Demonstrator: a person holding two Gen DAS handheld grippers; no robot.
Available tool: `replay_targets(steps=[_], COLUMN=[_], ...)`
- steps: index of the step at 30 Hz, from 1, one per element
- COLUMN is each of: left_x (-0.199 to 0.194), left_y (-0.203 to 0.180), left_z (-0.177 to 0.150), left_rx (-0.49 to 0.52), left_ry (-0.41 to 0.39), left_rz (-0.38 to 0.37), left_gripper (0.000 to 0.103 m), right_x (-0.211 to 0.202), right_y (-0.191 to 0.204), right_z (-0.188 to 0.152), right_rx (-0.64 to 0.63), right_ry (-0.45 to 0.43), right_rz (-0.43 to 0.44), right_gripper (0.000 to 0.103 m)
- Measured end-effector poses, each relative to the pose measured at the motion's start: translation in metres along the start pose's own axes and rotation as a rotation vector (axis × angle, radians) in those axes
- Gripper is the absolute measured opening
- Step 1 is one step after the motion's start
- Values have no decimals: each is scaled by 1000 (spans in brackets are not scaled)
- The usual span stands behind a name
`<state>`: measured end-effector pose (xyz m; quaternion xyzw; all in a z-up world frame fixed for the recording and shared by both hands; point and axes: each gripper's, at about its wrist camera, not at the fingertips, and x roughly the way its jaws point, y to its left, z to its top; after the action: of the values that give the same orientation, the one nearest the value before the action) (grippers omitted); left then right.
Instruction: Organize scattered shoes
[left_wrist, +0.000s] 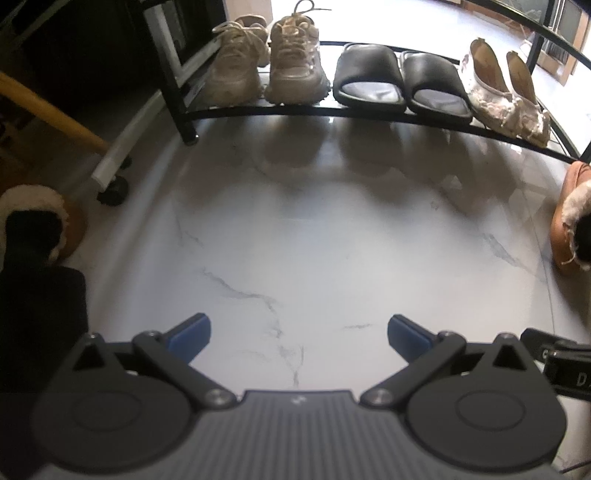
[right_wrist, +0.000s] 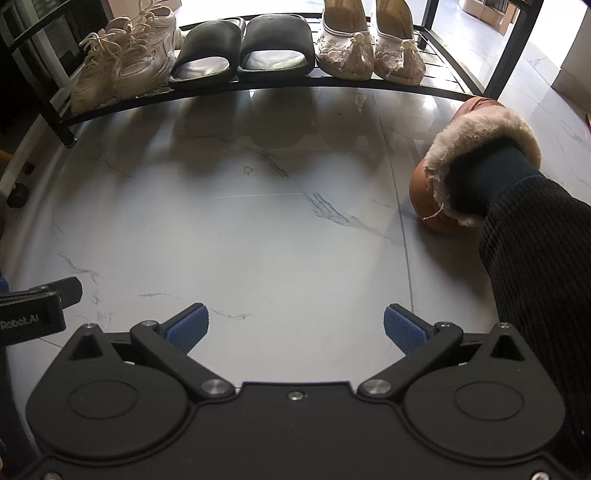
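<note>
Both claws — left gripper (left_wrist: 299, 334) and right gripper (right_wrist: 295, 328) — gaped wide, empty, above the marble floor (right_wrist: 258, 240). Along the shoe rack (right_wrist: 258, 85) front edge sat beige sneakers (right_wrist: 125, 62), black slides (right_wrist: 240, 48) and lace flats (right_wrist: 369, 51) — paired.

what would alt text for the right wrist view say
Three pairs sit in a row on a low black shoe rack: beige sneakers, black slides and cream flats. The open right gripper hovers over bare marble floor, beside the person's fur-lined brown slipper.
</note>
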<state>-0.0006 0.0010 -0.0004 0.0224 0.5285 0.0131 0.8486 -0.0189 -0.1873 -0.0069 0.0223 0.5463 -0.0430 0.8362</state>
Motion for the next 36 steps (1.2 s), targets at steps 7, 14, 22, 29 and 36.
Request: replay_targets(steps=[7,14,22,29,36], left_x=[3,5,2,0,0], left_y=[8,3,0,-2,-5], left_z=[-11,-10,-4,-4,-4], left_rx=[2,11,15,37,47], left_ry=[3,-4,-2,-2,-3], left_rz=[-11,13,18,18,17], left_gripper=[102,102,102,102,102], right_x=[-1,0,-1,-1,0], right_y=[1,-4,-1,0,0], right_z=[-1,0,-1,-1,-1], right_rx=[-3,-1,2,0,0], right_ry=[-4,-6,-1,-1,-1], right_rz=[-10,-12,-9,-6,-7], right_gripper=[103,103,103,103,103])
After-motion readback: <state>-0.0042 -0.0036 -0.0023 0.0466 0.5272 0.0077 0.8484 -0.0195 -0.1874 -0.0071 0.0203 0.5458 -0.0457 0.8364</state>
